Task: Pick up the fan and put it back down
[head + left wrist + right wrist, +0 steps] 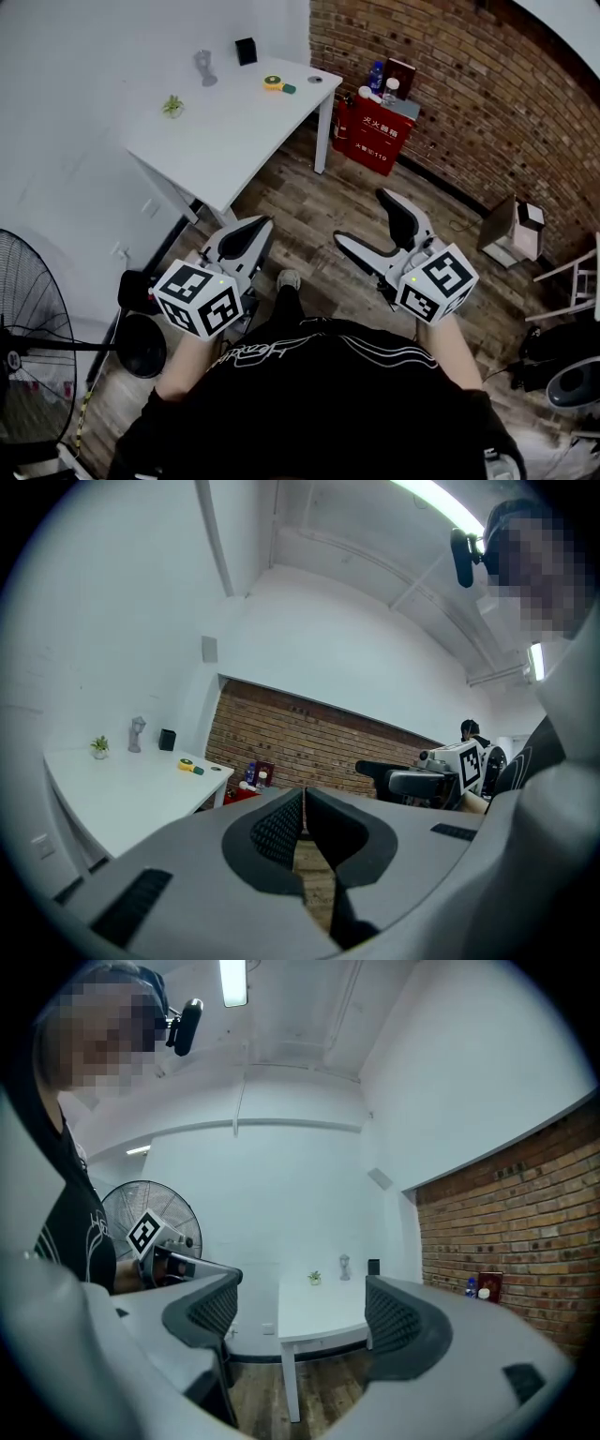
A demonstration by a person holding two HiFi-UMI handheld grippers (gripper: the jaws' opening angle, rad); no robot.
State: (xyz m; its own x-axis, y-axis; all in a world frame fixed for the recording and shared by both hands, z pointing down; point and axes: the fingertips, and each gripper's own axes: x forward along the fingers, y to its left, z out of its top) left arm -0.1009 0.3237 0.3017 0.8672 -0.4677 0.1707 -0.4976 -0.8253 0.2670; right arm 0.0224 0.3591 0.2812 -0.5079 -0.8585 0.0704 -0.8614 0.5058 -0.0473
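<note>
The fan [28, 328] is a standing fan with a black wire cage, at the far left edge of the head view, with a round black base [141, 345] on the floor beside it. The right gripper view shows the fan's cage [141, 1208] against the white wall. My left gripper [251, 239] is held in front of my chest, its jaws shut with nothing between them [302, 808]. My right gripper [364, 217] is level with it, jaws wide open and empty [300, 1302]. Both grippers hang over the wooden floor, apart from the fan.
A white table [234, 122] stands ahead with a small plant [172, 106], a figurine [205, 67], a black box [246, 51] and a yellow tape measure [273, 82]. A red fire-equipment box [380, 127] sits by the brick wall. A cardboard box [514, 225] stands at right.
</note>
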